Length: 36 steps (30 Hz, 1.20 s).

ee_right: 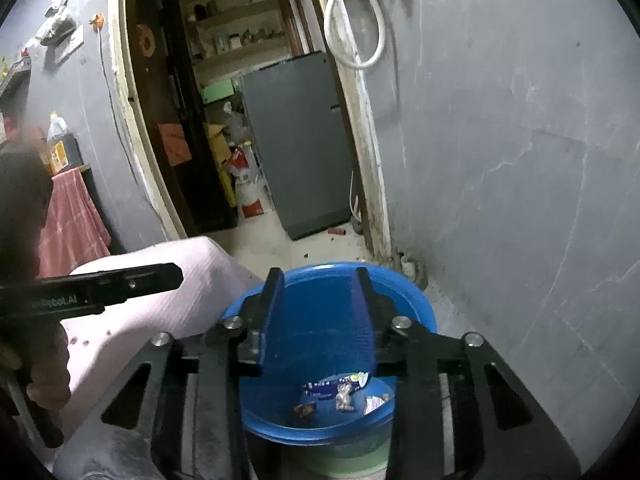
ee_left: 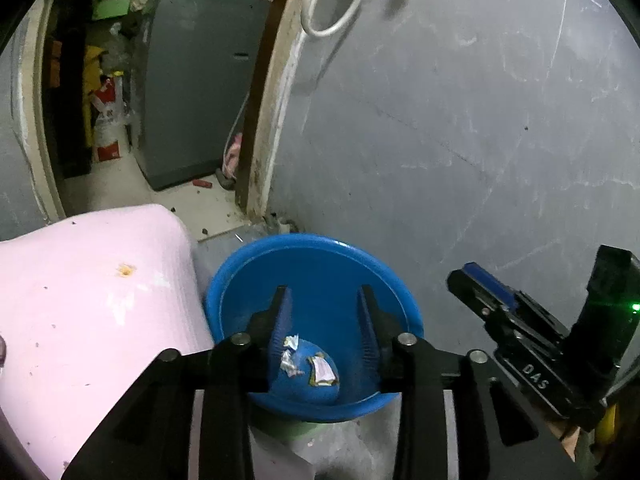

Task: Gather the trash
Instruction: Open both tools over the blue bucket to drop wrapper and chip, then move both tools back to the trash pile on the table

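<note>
Now at the drop step: left gripper (ee_left: 324,320) and right gripper (ee_right: 318,312) hang partly open and empty over the round blue plastic basin (ee_left: 256,256) holding crumpled wrapper scraps (ee_left: 308,364); next, seek remaining litter.

The round blue plastic basin (ee_left: 312,264) is open from above. A pink padded cushion (ee_left: 92,300) presses its left rim, and the scuffed grey wall (ee_left: 460,120) stands close behind.

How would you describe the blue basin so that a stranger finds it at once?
Start at the grey wall right of the doorway and follow it down to the floor corner. There the blue basin stands beside a pink cushion. It alone is round, bright blue, and holds scraps of wrappers.
</note>
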Motion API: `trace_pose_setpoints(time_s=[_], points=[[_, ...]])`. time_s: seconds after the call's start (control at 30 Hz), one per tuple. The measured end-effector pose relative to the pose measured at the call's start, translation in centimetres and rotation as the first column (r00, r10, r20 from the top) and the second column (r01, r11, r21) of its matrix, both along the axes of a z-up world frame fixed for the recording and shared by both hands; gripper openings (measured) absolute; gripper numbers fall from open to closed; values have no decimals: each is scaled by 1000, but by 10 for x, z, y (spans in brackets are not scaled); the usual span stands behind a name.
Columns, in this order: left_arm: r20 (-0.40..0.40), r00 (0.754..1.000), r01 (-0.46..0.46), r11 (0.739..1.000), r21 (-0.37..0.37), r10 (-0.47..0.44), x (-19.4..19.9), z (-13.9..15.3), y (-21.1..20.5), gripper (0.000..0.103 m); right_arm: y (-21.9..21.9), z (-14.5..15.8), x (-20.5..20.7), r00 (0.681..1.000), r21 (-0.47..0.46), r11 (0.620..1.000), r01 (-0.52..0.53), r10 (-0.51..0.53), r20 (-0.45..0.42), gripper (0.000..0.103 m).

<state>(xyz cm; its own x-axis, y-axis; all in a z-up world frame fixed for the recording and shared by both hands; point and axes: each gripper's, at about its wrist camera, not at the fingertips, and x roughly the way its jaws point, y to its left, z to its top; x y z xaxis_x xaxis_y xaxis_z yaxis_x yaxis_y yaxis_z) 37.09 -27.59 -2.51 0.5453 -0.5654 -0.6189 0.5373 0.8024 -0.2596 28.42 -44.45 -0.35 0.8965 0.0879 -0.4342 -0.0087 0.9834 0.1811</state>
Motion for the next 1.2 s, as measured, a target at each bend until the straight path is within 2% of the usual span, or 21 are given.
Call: trace_pose_setpoints(time_s=[0.1, 0.17, 0.23, 0.27, 0.33, 0.43, 0.53, 0.6, 0.73, 0.87, 1.0, 1.2], points=[[29, 999, -22, 999, -24, 22, -5, 12, 12, 38, 4, 14, -9, 999, -15, 1000, 7, -6, 39, 45], [49, 998, -40, 998, -41, 42, -9, 22, 21, 46, 6, 23, -13, 998, -20, 1000, 11, -10, 64, 53], [82, 994, -68, 996, -64, 73, -15, 34, 32, 60, 9, 33, -18, 996, -22, 1000, 15, -13, 93, 60], [104, 990, -83, 993, -78, 91, -19, 41, 39, 63, 12, 41, -23, 993, -23, 1000, 16, -13, 115, 65], [141, 982, -113, 989, -97, 126, -25, 54, 53, 82, 17, 50, -27, 990, -28, 999, 19, -15, 142, 74], [209, 957, -176, 976, -131, 201, -38, 74, 76, 97, 29, 68, -37, 981, -33, 999, 14, -8, 193, 87], [252, 933, -222, 962, -159, 257, -49, 91, 102, 99, 45, 86, -46, 970, -42, 999, 3, 8, 241, 99], [275, 915, -253, 951, -175, 294, -58, 102, 122, 100, 57, 95, -50, 963, -47, 999, -12, 24, 268, 103], [319, 877, -308, 931, -196, 358, -75, 119, 158, 101, 90, 111, -56, 948, -61, 997, -54, 70, 311, 103], [371, 830, -369, 909, -196, 417, -96, 130, 197, 101, 122, 117, -59, 934, -69, 992, -103, 120, 335, 103], [397, 789, -431, 883, -184, 468, -113, 129, 231, 101, 162, 117, -53, 921, -76, 983, -170, 185, 341, 103], [405, 721, -545, 821, -171, 563, -132, 115, 296, 101, 220, 105, -38, 909, -78, 961, -266, 277, 312, 103]])
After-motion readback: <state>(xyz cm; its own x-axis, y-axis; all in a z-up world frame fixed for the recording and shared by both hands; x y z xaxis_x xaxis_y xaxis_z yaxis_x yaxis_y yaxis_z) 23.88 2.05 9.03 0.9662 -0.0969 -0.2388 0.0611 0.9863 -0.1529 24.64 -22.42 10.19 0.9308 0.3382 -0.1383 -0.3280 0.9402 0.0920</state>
